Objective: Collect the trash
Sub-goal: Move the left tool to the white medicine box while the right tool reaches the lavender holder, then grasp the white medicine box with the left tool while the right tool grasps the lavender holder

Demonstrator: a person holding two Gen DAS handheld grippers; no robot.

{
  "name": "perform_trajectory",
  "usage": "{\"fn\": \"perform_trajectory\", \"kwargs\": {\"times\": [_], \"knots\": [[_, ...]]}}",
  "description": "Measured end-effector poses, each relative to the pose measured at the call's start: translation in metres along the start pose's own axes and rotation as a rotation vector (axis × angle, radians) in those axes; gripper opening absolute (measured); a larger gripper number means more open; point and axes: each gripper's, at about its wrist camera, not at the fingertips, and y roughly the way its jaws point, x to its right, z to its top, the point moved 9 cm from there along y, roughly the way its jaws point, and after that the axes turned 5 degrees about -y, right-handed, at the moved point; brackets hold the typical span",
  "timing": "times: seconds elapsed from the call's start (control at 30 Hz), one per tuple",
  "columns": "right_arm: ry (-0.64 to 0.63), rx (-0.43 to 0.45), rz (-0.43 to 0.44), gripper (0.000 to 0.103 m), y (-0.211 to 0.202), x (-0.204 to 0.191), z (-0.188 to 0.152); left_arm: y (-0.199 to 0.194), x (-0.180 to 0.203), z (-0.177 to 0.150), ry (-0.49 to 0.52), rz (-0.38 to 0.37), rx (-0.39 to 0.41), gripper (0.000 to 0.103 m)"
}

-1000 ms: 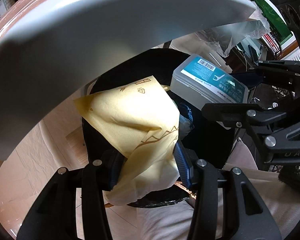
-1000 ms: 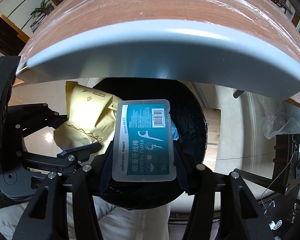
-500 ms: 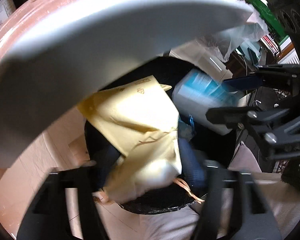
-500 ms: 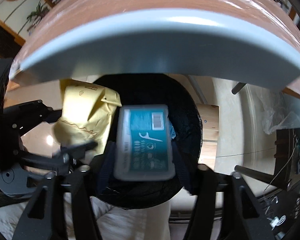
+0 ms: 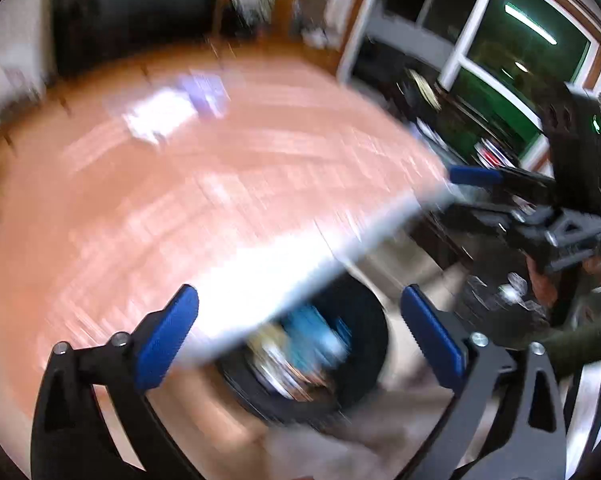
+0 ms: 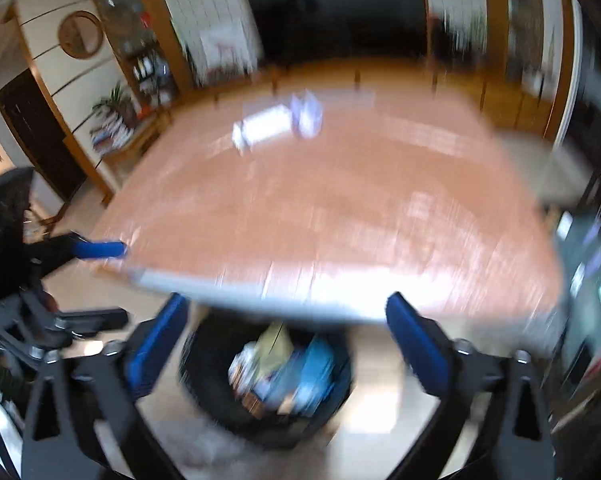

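We are finding the left gripper (image 5: 298, 308) with jaws opening wide and nothing between them. The right gripper (image 6: 286, 316) is likewise opening, empty. Below both, under the edge of the reddish-brown wooden desk (image 6: 340, 200), the round black trash bin (image 6: 204, 396) is holding a blurred teal plastic box (image 6: 308, 372) and yellowish paper (image 6: 274, 344), well apart from either gripper.

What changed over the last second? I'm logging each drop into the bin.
Both grippers let go: the left gripper dropped the yellow paper bag, the right gripper the floss box, both now in the black bin. The jaws are opening, empty. The white items remain on the table.
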Motion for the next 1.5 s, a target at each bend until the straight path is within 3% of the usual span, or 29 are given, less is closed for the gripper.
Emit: {"fn": "perform_trajectory", "kwargs": {"times": [0.07, 0.13, 0.33, 0.53, 0.77, 1.03, 1.1, 1.23, 1.37, 1.5], "knots": [[-0.056, 0.041, -0.06, 0.099, 0.01, 0.005, 0.03, 0.001, -0.02, 0.026, 0.007, 0.089, 0.065, 0.101], [-0.095, 0.053, -0.081, 0.099, 0.031, 0.011, 0.06, 0.014, -0.047, 0.049, -0.001, 0.17, 0.059, 0.101], [-0.066, 0.018, -0.02, 0.099, 0.102, 0.025, 0.132, 0.069, -0.104, 0.09, -0.114, 0.147, -0.043, 0.101], [-0.127, -0.063, -0.043, 0.099, 0.174, 0.032, 0.169, 0.113, -0.135, 0.115, -0.069, 0.183, -0.089, 0.101], [-0.171, -0.15, -0.063, 0.094, 0.234, 0.044, 0.176, 0.158, -0.148, 0.131, 0.046, 0.221, -0.137, 0.101], [-0.148, -0.186, -0.044, 0.085, 0.263, 0.051, 0.179, 0.179, -0.147, 0.135, 0.114, 0.226, -0.157, 0.073], [-0.134, -0.188, -0.033, 0.079, 0.265, 0.052, 0.18, 0.181, -0.146, 0.135, 0.12, 0.219, -0.16, 0.062], [-0.128, -0.198, -0.025, 0.07, 0.269, 0.05, 0.178, 0.184, -0.145, 0.138, 0.119, 0.196, -0.163, 0.059], [-0.115, -0.189, -0.013, 0.046, 0.27, 0.051, 0.179, 0.183, -0.141, 0.138, 0.141, 0.19, -0.163, 0.055], [-0.07, -0.182, 0.014, 0.042, 0.266, 0.053, 0.181, 0.182, -0.139, 0.139, 0.137, 0.177, -0.165, 0.054]]}}
